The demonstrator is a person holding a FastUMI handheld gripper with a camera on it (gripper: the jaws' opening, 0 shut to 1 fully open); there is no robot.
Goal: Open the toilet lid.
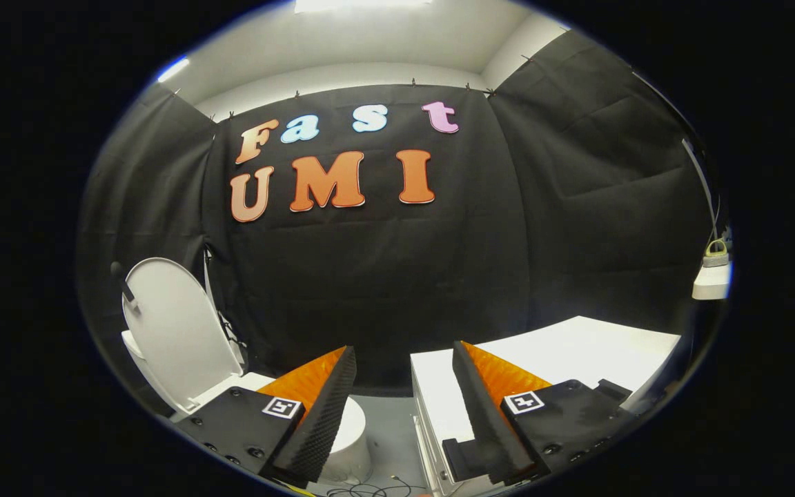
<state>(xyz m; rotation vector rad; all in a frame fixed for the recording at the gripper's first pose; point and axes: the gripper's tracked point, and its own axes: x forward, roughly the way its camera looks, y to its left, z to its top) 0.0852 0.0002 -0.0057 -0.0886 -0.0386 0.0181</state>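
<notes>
The toilet lid [175,330] stands upright, ahead and left of the hand-held gripper [403,362], so the opening looks done. The gripper's 2 fingers are spread wide, holding nothing. The white table [577,348] lies ahead right. Judged next: simply draw away.

I see my gripper [404,359] with fingers spread wide, gripping nothing. The toilet lid [173,331] stands raised, beyond the left finger; a white counter [577,345] lies behind the right one.
</notes>
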